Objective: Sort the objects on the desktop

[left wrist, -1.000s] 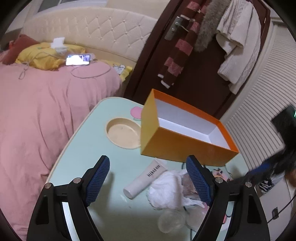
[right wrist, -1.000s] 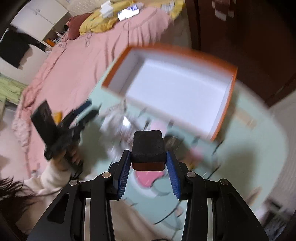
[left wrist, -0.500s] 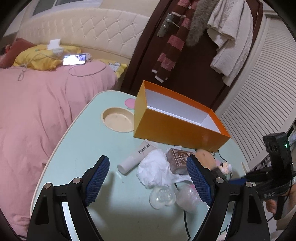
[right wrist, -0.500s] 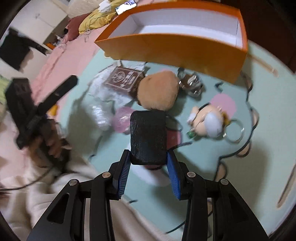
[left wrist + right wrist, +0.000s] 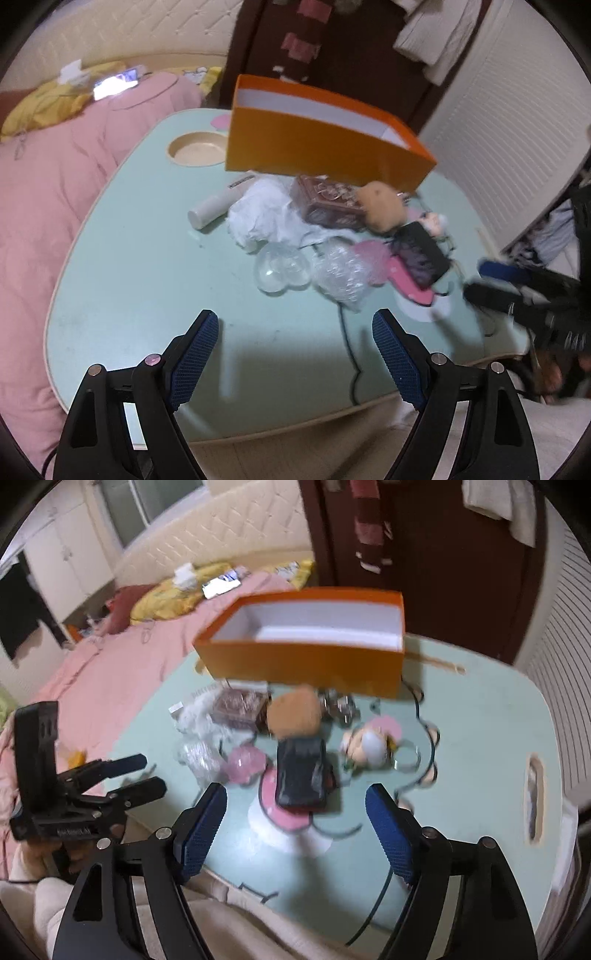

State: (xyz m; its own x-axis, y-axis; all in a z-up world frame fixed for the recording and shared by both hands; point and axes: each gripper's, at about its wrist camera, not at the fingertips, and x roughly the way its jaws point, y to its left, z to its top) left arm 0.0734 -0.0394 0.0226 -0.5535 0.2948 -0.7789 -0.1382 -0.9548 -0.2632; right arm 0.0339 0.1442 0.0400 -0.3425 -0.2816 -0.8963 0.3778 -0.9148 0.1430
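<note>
An open orange box (image 5: 317,144) (image 5: 306,653) stands at the far side of the pale green table (image 5: 147,266). In front of it lies a pile: a white tube (image 5: 218,206), crumpled white paper (image 5: 258,214), a brown patterned box (image 5: 325,201), a tan plush ball (image 5: 382,206) (image 5: 293,712), a small doll (image 5: 365,744), clear plastic pieces (image 5: 280,266) and a black case (image 5: 421,251) (image 5: 301,775) on a pink card. My left gripper (image 5: 295,350) is open and empty near the front edge. My right gripper (image 5: 295,823) is open and empty just behind the black case.
A round recess (image 5: 195,149) is set in the table's far left corner. A pink bed (image 5: 44,184) lies to the left. A dark door (image 5: 424,554) with hanging clothes stands behind the box. A cable (image 5: 349,354) runs over the table's front edge.
My right gripper has opened and let go of the black case, which now lies on the pink card. Both grippers have drawn back toward the table's front edge.
</note>
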